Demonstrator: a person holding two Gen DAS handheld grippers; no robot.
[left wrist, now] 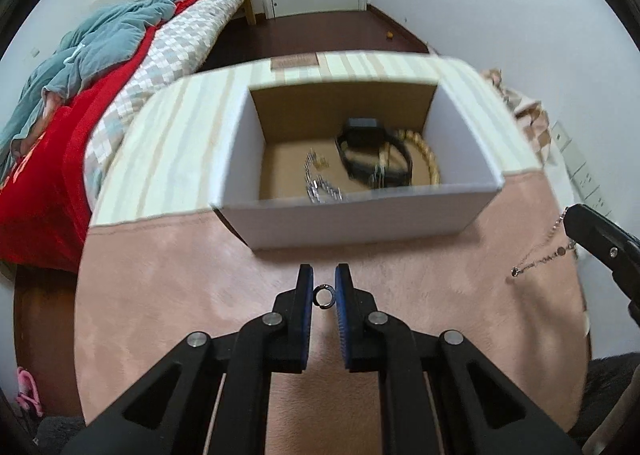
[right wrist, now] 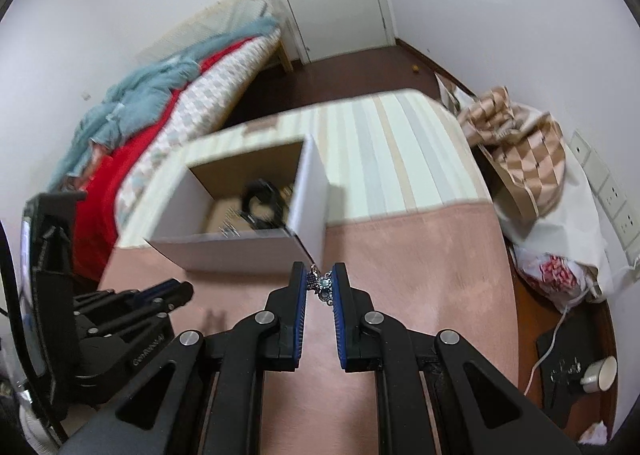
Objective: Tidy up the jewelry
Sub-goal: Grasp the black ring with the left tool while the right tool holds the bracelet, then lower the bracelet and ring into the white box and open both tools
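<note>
a small dark ring (left wrist: 324, 296) is pinched between the pads of the left hand-held gripper (left wrist: 324, 287), held above the pink-covered table (left wrist: 160, 295). the white box (left wrist: 360, 221) lies straight ahead of this gripper, near, its open top facing up; a black band (left wrist: 372, 151), a gold rope chain (left wrist: 430, 159) and a silver chain (left wrist: 320, 183) are seen inside. the right hand-held gripper (right wrist: 320, 283) is closed on a beaded chain (right wrist: 322, 287), with the box ahead and to its left. the left gripper is judged better lined up for the drop.

Open-topped box (left wrist: 360, 215) ahead, bare pink cloth (left wrist: 180, 295) alongside
</note>
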